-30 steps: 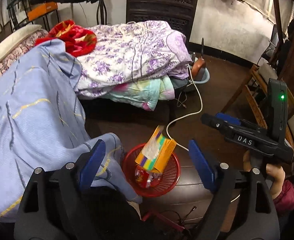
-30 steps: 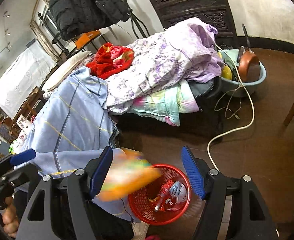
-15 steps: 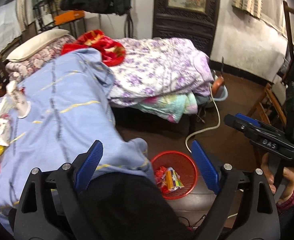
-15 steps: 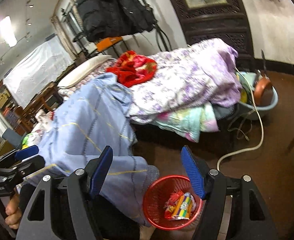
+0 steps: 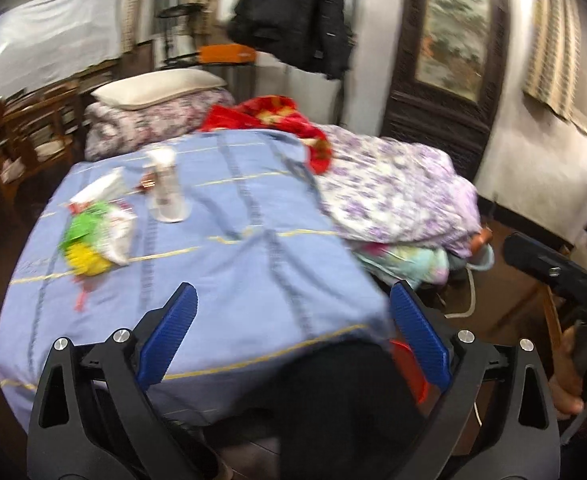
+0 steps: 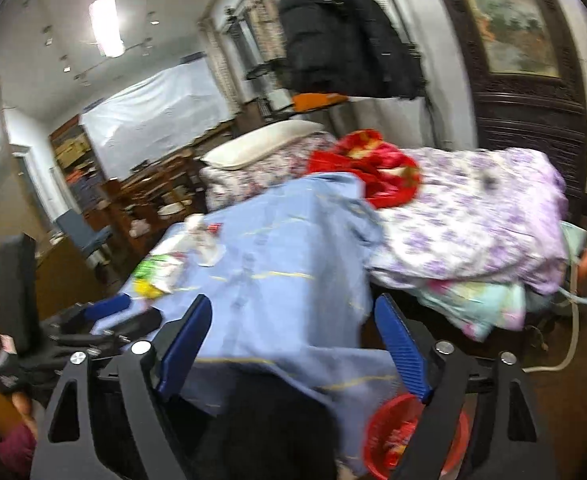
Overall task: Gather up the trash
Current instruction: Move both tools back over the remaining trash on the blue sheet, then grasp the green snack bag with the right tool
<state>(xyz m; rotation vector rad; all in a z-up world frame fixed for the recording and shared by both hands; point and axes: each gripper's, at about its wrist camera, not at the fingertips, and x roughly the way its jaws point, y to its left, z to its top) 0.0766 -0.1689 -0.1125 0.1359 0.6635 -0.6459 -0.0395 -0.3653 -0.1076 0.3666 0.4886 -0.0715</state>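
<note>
Nearest, the left hand-held gripper (image 5: 289, 332) hangs over the near edge of the bed's blue sheet (image 5: 229, 264), its blue pads still spreading with nothing between them; the right hand-held gripper (image 6: 291, 338) is likewise widening and empty. Below the bed's near right corner stands the red basket (image 6: 377, 436) on the floor, with wrappers inside. Toward the bed's left edge lies the green-and-yellow snack bag (image 5: 93, 232), its long axis running from the near left edge toward the bed's middle. Just beyond it lies a white bottle (image 5: 165, 188), its long axis pointing away toward the pillow (image 5: 153, 88). A purple floral quilt (image 5: 397, 192) is heaped along the right side, a red blanket (image 5: 277, 116) behind. A black coat (image 5: 293, 12) hangs at the far wall.
</note>
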